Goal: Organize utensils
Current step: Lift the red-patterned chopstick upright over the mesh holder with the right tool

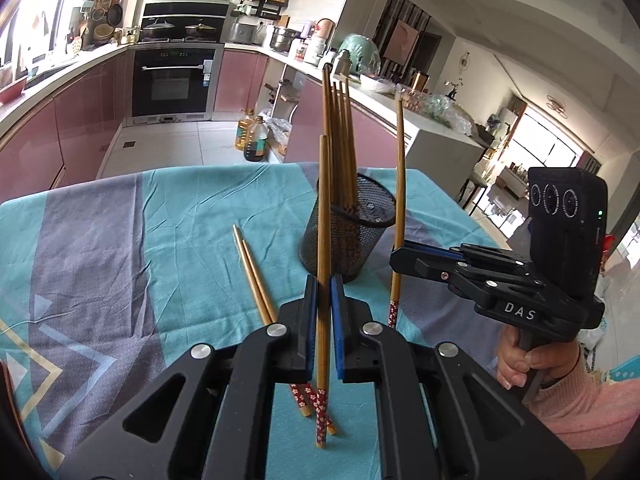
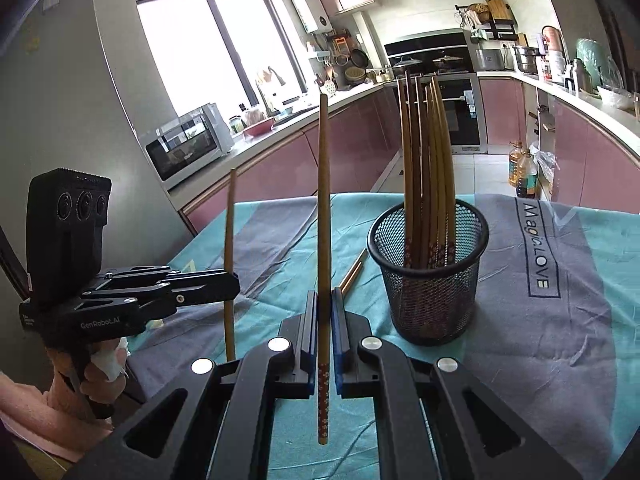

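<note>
A black mesh cup [image 1: 347,236] [image 2: 430,276] stands on the table and holds several wooden chopsticks [image 1: 340,140] [image 2: 428,168] upright. My left gripper [image 1: 324,300] is shut on one chopstick [image 1: 323,248], held upright just left of the cup. My right gripper [image 2: 324,312] is shut on another chopstick [image 2: 324,220], also upright; it shows at right in the left wrist view [image 1: 400,258]. Two more chopsticks [image 1: 254,276] [image 2: 354,270] lie flat on the cloth left of the cup.
The table carries a teal and grey cloth [image 1: 120,248] [image 2: 540,320]. Behind it are pink kitchen cabinets [image 1: 72,120], an oven [image 1: 172,80] and oil bottles [image 1: 254,138] on the floor. A microwave [image 2: 184,148] stands on the left counter.
</note>
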Demonstrator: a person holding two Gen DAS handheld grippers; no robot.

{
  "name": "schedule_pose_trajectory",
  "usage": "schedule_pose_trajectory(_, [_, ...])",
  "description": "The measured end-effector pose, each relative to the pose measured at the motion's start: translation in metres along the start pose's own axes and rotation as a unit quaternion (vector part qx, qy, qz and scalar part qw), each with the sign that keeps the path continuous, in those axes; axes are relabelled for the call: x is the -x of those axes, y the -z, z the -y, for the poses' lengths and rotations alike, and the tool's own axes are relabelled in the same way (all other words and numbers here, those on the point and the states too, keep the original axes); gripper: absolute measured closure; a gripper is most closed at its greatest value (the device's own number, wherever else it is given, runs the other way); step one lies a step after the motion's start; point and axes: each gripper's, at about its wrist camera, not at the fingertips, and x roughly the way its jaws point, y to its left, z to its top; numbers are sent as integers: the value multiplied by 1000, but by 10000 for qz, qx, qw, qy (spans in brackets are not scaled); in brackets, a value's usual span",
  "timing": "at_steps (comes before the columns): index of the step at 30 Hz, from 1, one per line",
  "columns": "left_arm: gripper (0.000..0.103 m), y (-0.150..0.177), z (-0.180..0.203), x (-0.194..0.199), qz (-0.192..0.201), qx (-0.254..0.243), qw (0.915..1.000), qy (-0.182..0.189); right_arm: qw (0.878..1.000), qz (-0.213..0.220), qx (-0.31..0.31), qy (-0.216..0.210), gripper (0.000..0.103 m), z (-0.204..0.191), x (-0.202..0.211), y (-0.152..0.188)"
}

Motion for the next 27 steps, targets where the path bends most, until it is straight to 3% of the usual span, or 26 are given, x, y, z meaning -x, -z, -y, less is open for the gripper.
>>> schedule_pose_trajectory(13, [96,-19,6,9,263,34,9991,325,9996,269,8,69,97,5,18,-11])
schedule_pose_trajectory(27, [96,-37,14,4,447,-66,9984,355,9981,558,131,246,97,10,32,-30])
